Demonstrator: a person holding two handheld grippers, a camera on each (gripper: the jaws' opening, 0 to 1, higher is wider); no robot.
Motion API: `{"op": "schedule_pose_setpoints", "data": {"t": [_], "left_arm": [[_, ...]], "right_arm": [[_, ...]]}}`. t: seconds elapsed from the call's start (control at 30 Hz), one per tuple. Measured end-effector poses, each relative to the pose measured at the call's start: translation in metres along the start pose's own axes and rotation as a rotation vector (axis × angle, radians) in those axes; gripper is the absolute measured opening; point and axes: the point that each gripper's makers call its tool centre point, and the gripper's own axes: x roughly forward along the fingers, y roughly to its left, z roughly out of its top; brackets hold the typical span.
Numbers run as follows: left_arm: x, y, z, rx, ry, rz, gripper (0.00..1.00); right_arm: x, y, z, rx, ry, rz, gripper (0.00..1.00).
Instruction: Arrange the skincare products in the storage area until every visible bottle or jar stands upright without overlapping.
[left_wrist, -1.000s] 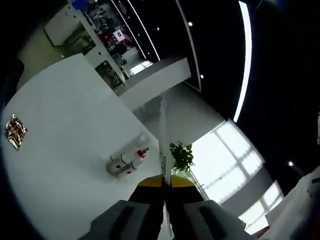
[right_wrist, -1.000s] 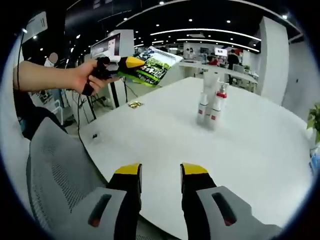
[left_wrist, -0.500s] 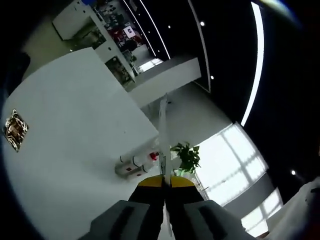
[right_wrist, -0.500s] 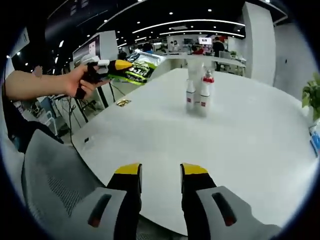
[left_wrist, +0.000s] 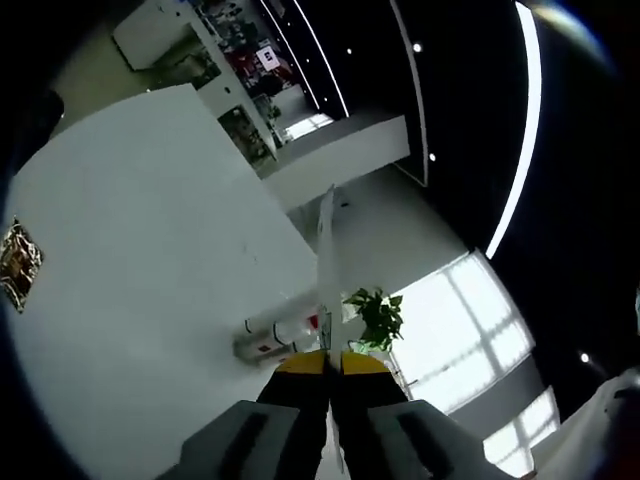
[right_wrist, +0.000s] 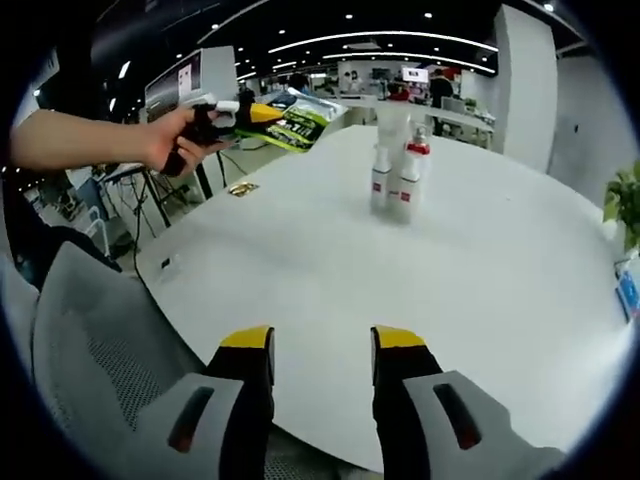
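Observation:
A tight cluster of white skincare bottles (right_wrist: 395, 172) stands upright on the round white table (right_wrist: 480, 280); one has a red cap (right_wrist: 419, 149). In the left gripper view the bottles (left_wrist: 278, 336) sit just past my jaw tips. My left gripper (left_wrist: 325, 362) is shut on a thin packet (left_wrist: 325, 250), seen edge-on. The right gripper view shows that left gripper (right_wrist: 258, 112) in a hand, held above the table's far left and gripping the green printed packet (right_wrist: 295, 118). My right gripper (right_wrist: 322, 340) is open over the near table edge, holding nothing.
A small gold sachet (right_wrist: 241, 188) lies flat on the table's left part, also visible as a gold sachet (left_wrist: 15, 265) at the left gripper view's edge. A grey mesh chair (right_wrist: 90, 330) stands below the near edge. A potted plant (right_wrist: 625, 205) is at the right.
The hand with the left gripper and green packet has shifted a little right, nearer the bottles. Both views have drifted slightly. The right jaws stand a touch wider apart.

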Motion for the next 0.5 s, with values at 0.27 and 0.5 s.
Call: {"op": "schedule_pose_setpoints", "data": {"t": [0.27, 0.5], "left_arm": [[0.014, 0.007, 0.023, 0.009, 0.003, 0.016, 0.01], [0.028, 0.041, 0.020, -0.035, 0.032, 0.077, 0.01]], "right_arm": [[0.001, 0.001, -0.005, -0.006, 0.022, 0.009, 0.34], [0.004, 0.002, -0.014, -0.040, 0.062, 0.014, 0.34]]}}
